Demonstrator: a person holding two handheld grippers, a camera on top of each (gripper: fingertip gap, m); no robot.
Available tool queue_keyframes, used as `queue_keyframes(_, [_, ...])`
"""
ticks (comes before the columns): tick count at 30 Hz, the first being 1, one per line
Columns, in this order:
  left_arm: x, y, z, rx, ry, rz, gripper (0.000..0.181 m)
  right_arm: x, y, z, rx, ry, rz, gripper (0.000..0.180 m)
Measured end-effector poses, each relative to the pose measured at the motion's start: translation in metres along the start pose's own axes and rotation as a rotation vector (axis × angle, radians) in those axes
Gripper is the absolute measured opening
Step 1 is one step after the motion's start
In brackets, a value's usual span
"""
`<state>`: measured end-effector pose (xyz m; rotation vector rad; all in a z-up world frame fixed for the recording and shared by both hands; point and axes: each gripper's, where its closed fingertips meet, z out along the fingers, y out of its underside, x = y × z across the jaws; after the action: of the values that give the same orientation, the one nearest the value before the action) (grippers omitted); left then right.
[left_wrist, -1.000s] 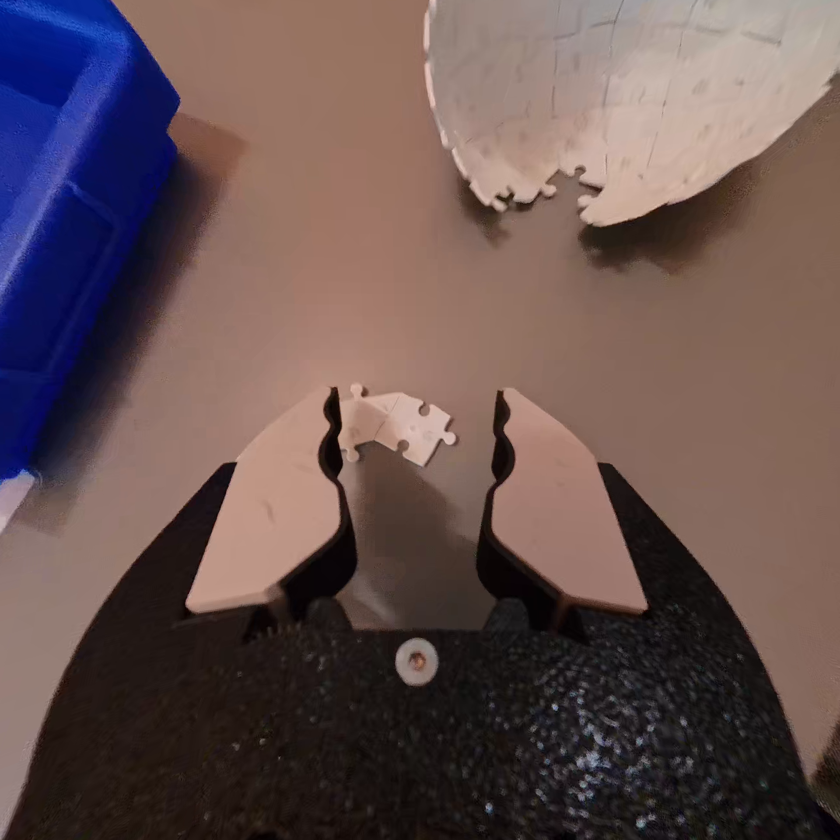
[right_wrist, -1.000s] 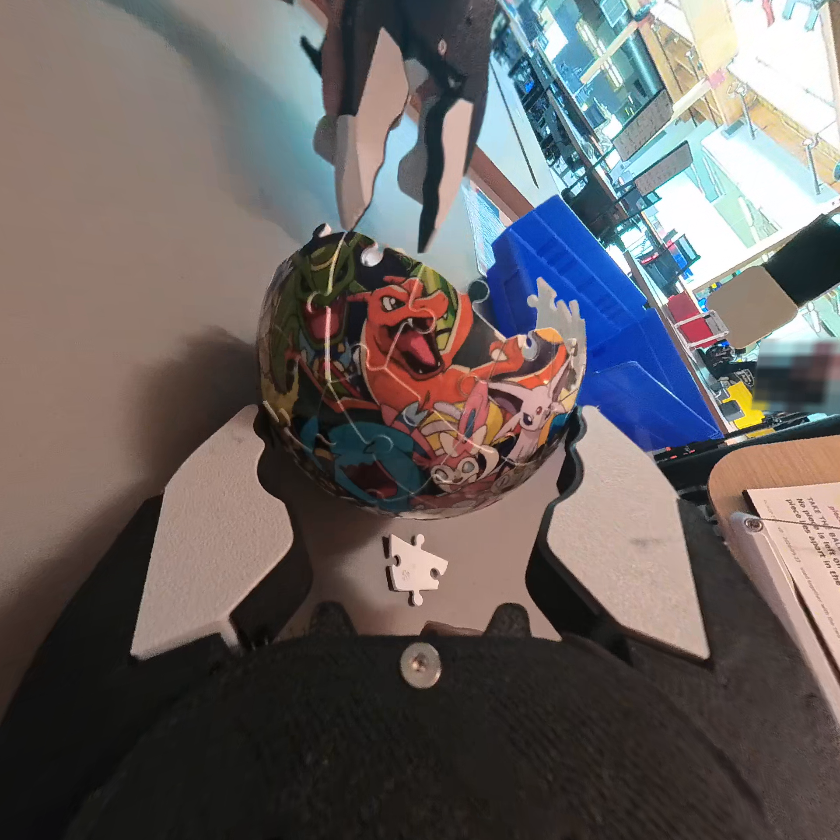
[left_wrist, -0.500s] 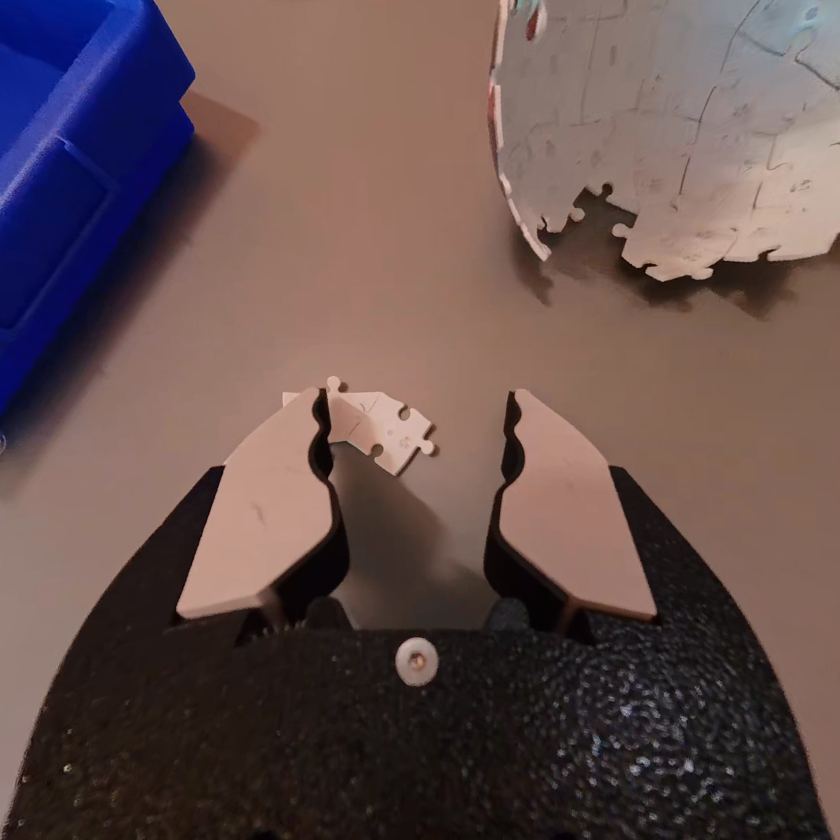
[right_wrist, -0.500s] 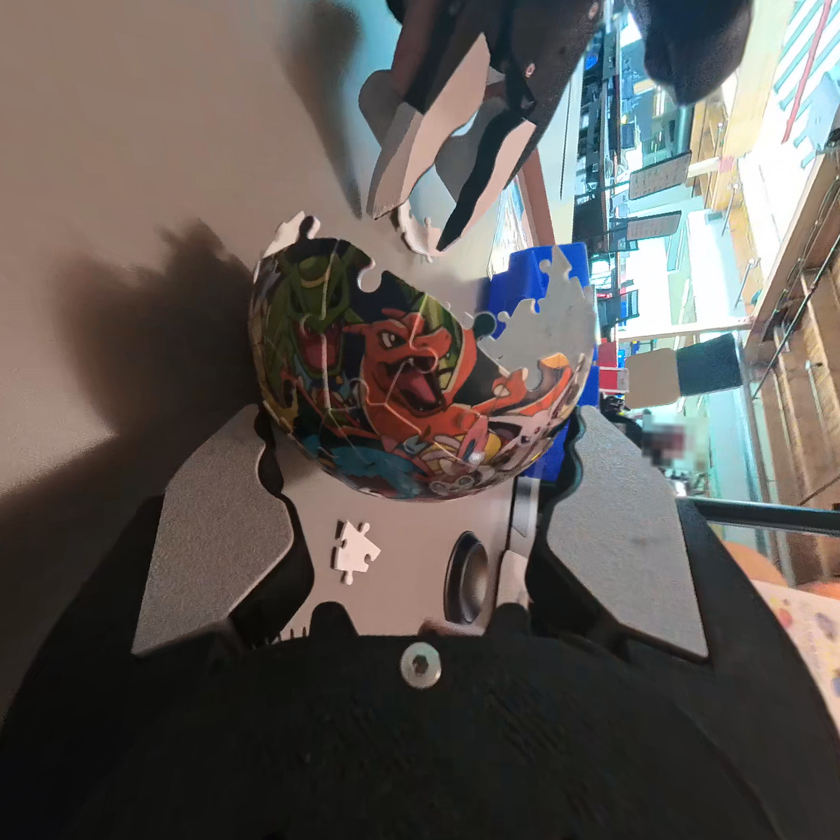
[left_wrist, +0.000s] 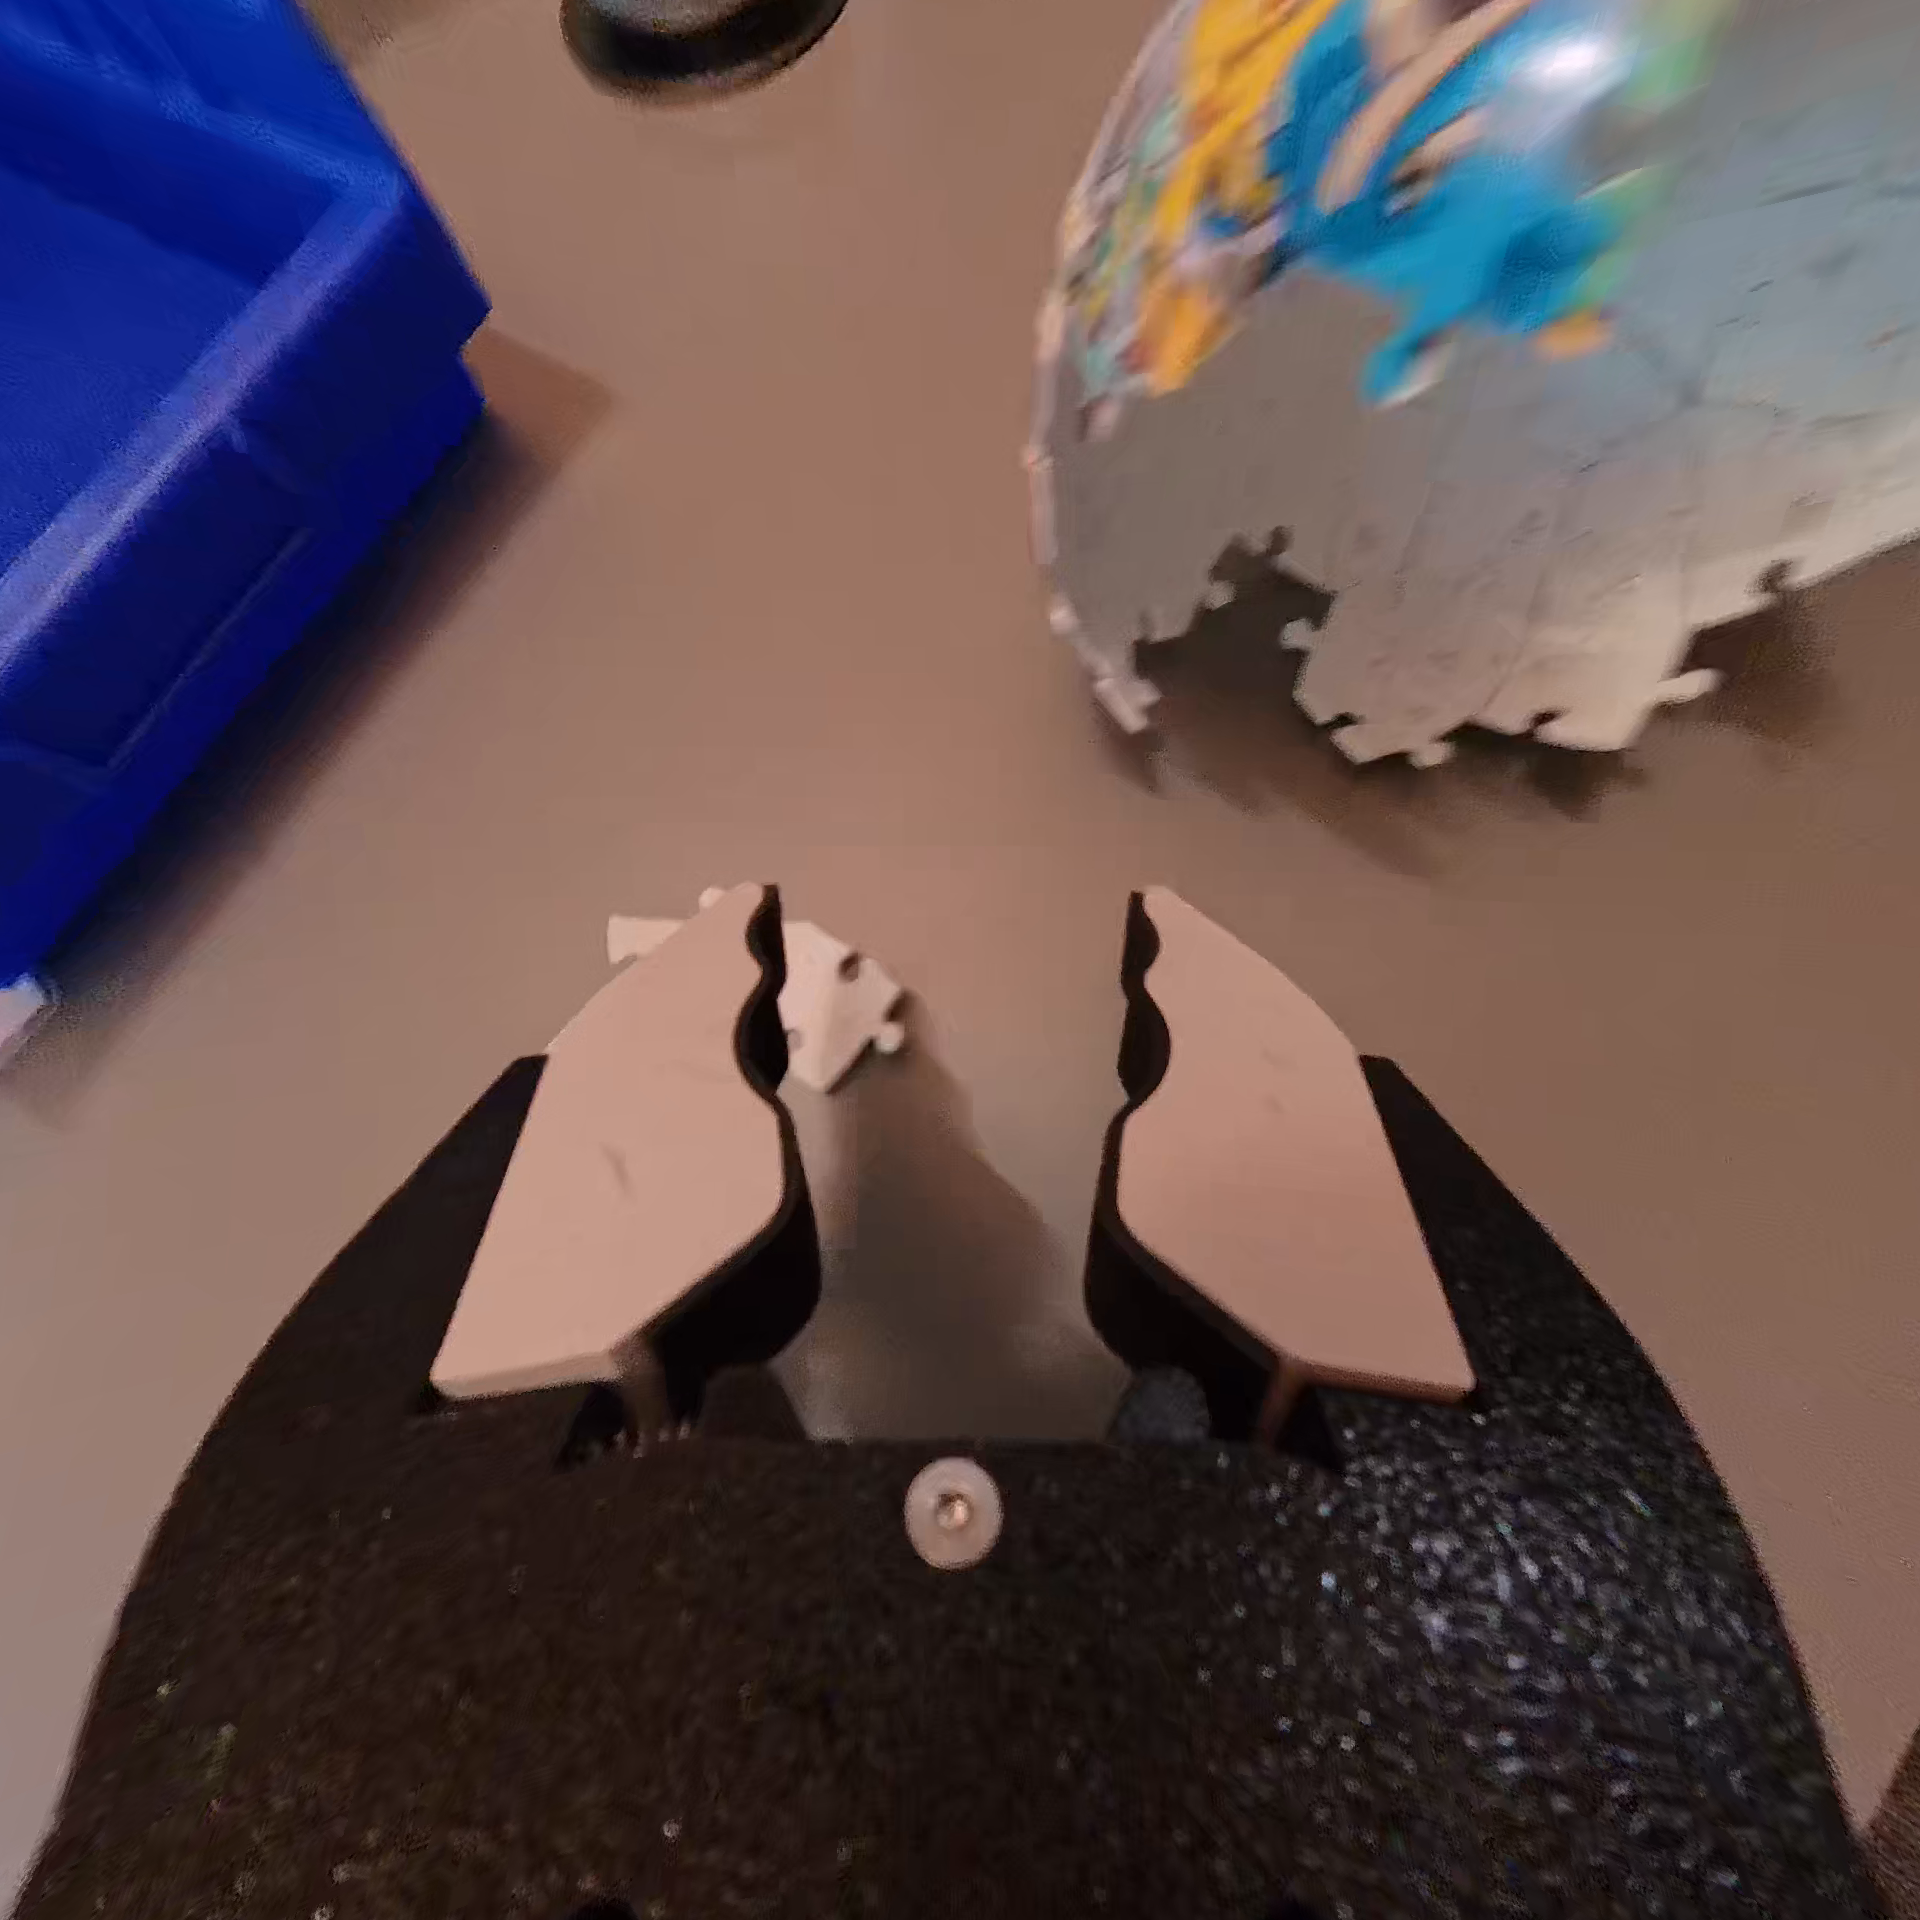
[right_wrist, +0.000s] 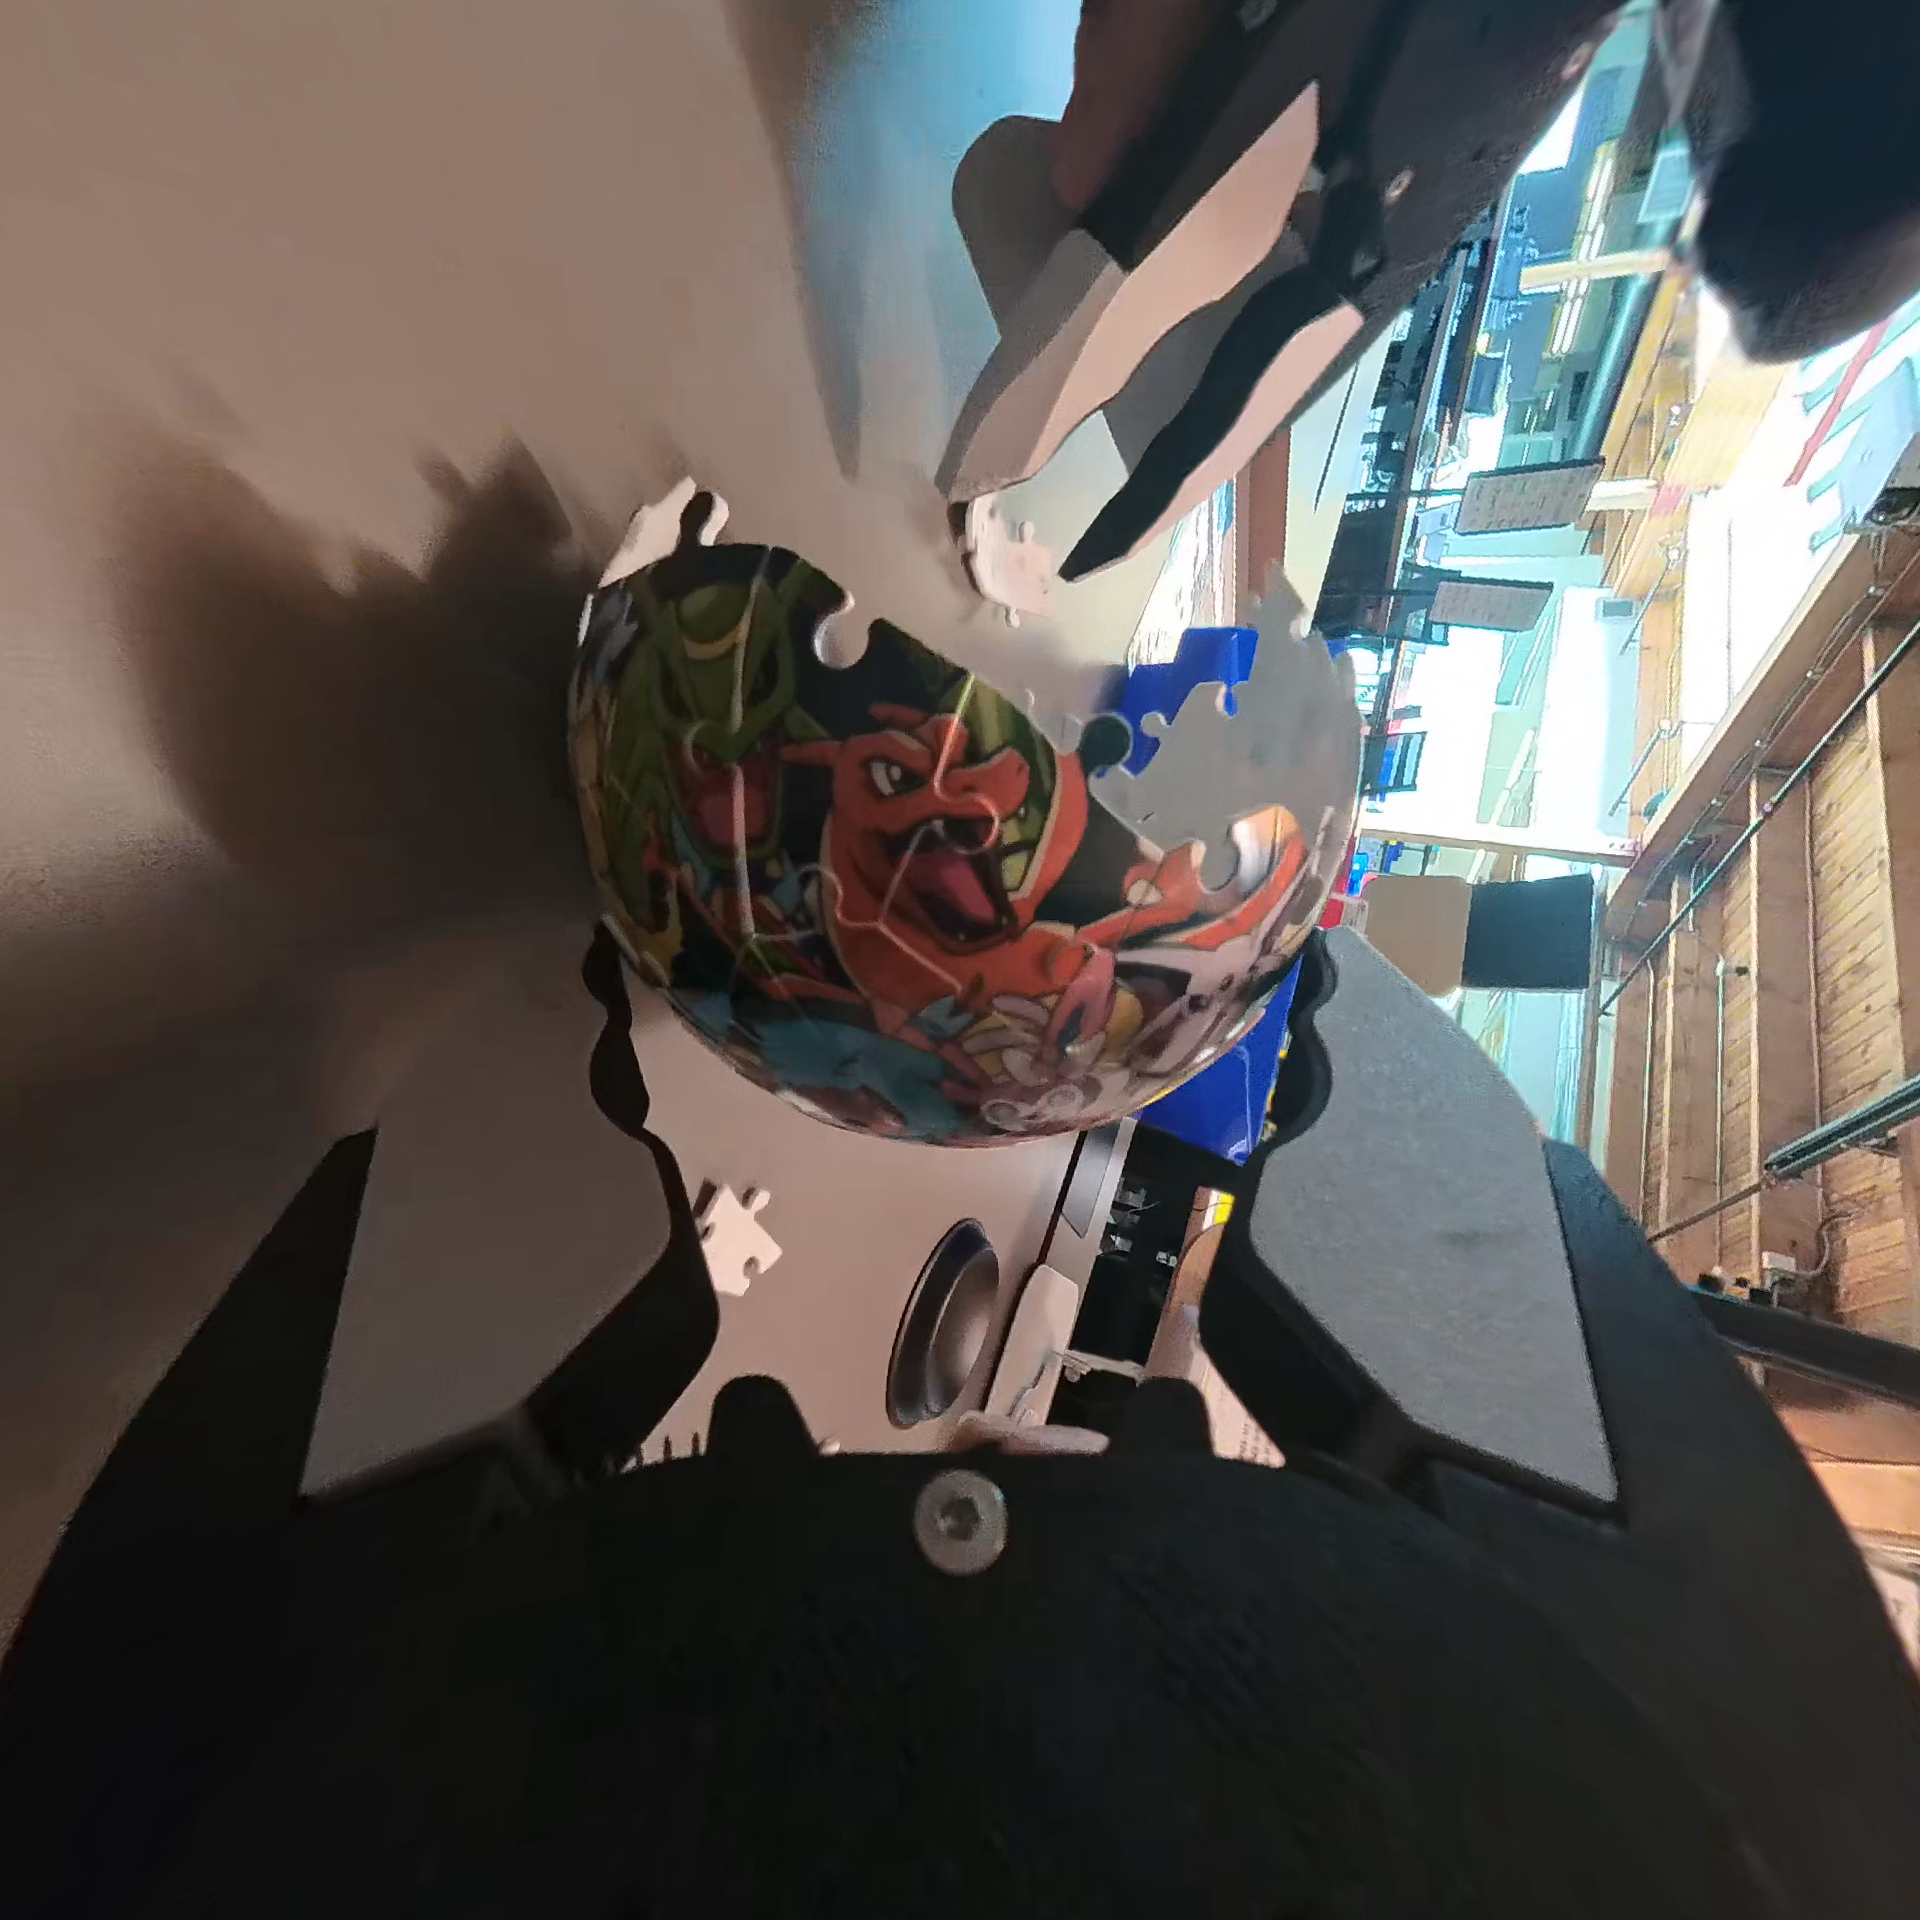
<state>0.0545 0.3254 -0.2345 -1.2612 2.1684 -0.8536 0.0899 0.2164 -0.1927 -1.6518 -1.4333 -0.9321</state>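
My right gripper (right_wrist: 956, 966) is shut on a half-built puzzle ball (right_wrist: 935, 862), one finger on each side of it. The ball is a colourful cartoon-printed shell with a jagged open rim and a white inside. In the left wrist view the ball (left_wrist: 1455, 468) is blurred at the upper right, rim down near the table. My left gripper (left_wrist: 951, 904) is open, low over a small cluster of joined white puzzle pieces (left_wrist: 831, 1013) on the table, partly hidden under its left finger. In the right wrist view the left gripper (right_wrist: 1018, 540) is just beyond the ball's rim, by those pieces (right_wrist: 1003, 556).
A blue plastic bin (left_wrist: 187, 416) stands at the left and shows behind the ball in the right wrist view (right_wrist: 1205, 665). One loose white puzzle piece (right_wrist: 738, 1242) lies under the ball. A round black cable hole (left_wrist: 696, 31) sits at the table's far edge. Shelving lies beyond. My hands' fingertips stand some 15 cm from each other.
The right gripper has tipped and turned the ball, so its printed outside now shows in the left wrist view. The left gripper has shifted, and the white pieces lie further under its left finger.
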Motion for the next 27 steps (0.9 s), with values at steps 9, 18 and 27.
queue_keyframes(9, [-0.002,-0.003,-0.003,0.056,-0.126,-0.062,0.061,0.002,-0.001,0.004,0.014,0.002,0.015,0.119])
queue_keyframes(18, [-0.011,-0.025,0.007,0.117,-0.191,-0.133,0.069,0.003,-0.003,0.007,0.018,-0.022,0.025,0.119])
queue_keyframes(27, [-0.019,0.02,-0.011,-0.012,-0.046,-0.009,0.055,0.003,0.004,0.007,0.007,-0.016,0.068,0.12])
